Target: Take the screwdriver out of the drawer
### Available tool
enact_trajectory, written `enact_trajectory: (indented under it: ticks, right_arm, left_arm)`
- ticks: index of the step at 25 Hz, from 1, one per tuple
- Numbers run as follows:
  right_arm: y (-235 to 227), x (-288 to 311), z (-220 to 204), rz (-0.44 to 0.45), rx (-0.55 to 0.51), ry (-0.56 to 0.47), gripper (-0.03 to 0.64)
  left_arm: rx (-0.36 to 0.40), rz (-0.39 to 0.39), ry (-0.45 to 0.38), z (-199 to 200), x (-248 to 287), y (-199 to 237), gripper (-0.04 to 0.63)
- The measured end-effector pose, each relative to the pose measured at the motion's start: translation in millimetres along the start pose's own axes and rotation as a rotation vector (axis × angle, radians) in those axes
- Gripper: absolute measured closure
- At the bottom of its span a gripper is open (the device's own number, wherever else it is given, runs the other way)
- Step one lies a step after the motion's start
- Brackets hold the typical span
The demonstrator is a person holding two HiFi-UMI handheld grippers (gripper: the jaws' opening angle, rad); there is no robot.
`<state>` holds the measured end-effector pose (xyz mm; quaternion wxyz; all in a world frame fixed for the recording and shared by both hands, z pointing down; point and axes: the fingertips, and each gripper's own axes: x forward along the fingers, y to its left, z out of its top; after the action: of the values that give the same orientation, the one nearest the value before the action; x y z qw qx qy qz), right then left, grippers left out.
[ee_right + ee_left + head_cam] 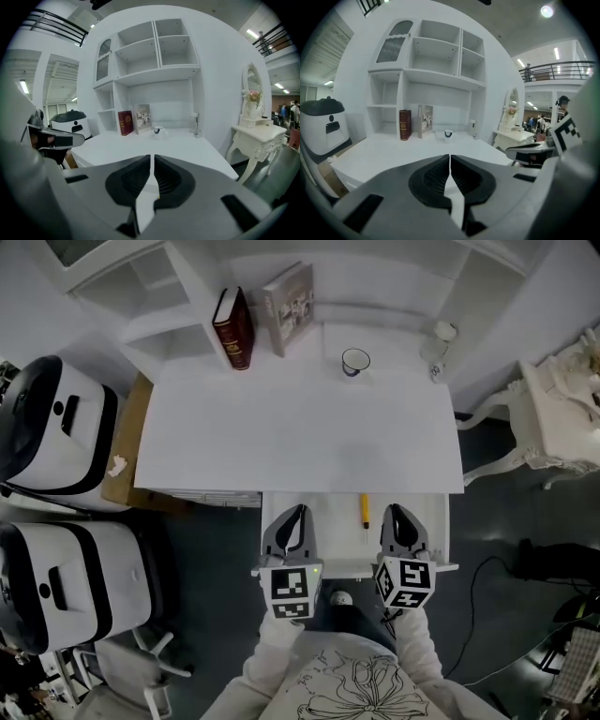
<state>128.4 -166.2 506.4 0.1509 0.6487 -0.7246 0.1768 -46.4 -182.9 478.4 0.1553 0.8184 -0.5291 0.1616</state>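
A yellow-handled screwdriver lies lengthwise in the open drawer, low in the centre of the head view, handle toward the surface. It sits between the two grippers and touches neither. The left gripper hangs over the drawer's left part. The right gripper hangs over its right part, just beside the tool. Both pairs of fingers are clenched together with nothing in them. At the far edge of the white surface stand a red book, a leaning booklet, a cup and a small bottle.
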Motion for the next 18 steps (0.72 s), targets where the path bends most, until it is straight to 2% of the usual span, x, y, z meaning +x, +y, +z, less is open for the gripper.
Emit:
enact_trajectory:
  ticks: [2, 5, 18]
  right_arm:
    - [-1.2, 10.2, -6.6, 0.000, -0.001, 0.024, 0.602]
    - [-1.8, 25.5, -17.9, 0.004, 0.002, 0.061, 0.544]
    - [2.6, 57.6, -73.4, 0.031, 0.009, 0.199, 0.511]
  left_arm:
    - [-0.003, -0.007, 0.019, -6.1, 10.0, 4.2, 0.584]
    - [-0.006, -0.015, 0.044, -14.7, 24.4, 10.7, 0.584]
    - [-0.024, -0.026, 0.152, -59.5, 53.5, 29.1, 0.584]
